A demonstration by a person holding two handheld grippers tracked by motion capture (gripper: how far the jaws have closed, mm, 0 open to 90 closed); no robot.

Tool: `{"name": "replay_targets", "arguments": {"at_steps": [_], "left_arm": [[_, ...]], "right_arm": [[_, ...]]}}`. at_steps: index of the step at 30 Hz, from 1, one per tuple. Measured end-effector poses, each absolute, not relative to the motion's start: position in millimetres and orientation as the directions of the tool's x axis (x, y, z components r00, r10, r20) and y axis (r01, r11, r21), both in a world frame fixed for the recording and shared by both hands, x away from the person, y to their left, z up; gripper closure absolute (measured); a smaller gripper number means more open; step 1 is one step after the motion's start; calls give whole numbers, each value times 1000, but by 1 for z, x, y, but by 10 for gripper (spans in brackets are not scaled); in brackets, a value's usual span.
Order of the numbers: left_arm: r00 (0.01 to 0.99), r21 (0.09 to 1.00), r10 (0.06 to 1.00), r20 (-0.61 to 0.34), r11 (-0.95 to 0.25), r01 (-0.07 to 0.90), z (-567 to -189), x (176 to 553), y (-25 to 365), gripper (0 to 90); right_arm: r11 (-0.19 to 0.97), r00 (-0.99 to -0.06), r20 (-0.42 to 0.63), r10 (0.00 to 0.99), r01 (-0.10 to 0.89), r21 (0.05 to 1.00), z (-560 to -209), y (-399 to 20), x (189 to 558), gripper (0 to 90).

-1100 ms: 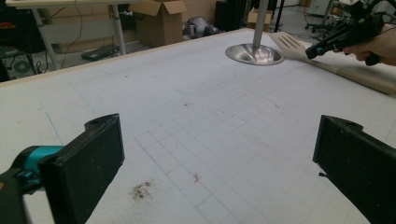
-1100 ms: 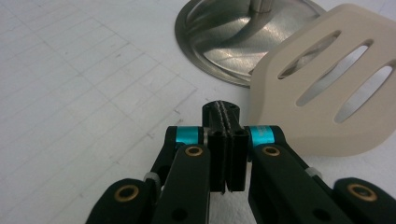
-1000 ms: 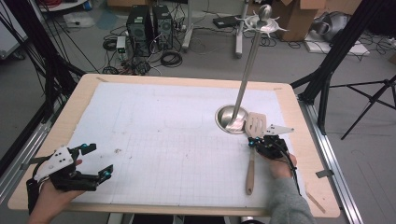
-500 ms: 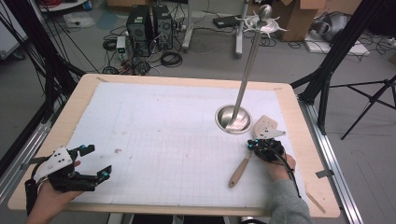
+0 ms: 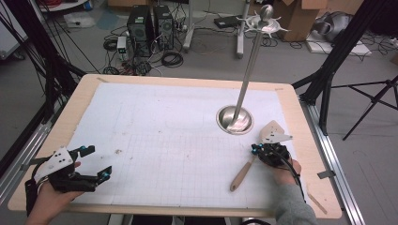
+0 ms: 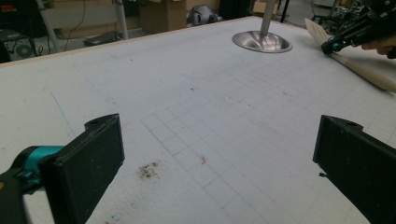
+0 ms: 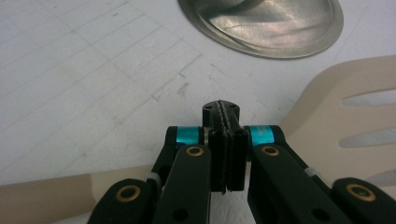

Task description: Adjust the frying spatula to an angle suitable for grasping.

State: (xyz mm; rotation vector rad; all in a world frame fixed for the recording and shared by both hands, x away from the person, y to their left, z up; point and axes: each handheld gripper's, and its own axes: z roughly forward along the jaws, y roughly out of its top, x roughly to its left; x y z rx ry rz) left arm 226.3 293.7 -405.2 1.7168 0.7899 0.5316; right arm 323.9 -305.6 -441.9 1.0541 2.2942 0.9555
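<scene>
Spatula [image 5: 251, 161] lies flat near the bench's right edge, blade toward the stand's round metal base [image 5: 234, 120], handle toward the near edge. Right gripper [image 5: 261, 149] sits over its neck, jaws pressed together, nothing between them. Left gripper [image 5: 96, 162], near-left corner, jaws wide, empty

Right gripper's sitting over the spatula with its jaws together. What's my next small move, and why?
Probably open the right gripper and lower it astride the spatula at its neck. In the right gripper view the jaws stand pressed together above the spatula, with nothing between them, so no grip exists. The spatula lies flat on the white mat beside the stand's round base; the left gripper rests open, far away.
</scene>
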Motion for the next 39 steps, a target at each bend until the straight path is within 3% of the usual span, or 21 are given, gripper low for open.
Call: {"name": "replay_targets", "arguments": {"at_steps": [22,28,39], "left_arm": [[694,966,718,-48,-144,216,-401,227,287,24],[696,965,716,-48,-145,216,-402,234,285,24],[735,971,677,-35,-151,185,-398,249,265,24]], "right_arm": [[432,-610,-57,790,489,758,-441,-317,284,900],[359,-635,14,773,455,815,-438,-342,271,900],[374,-718,37,695,404,835,-435,-351,229,900]]}}
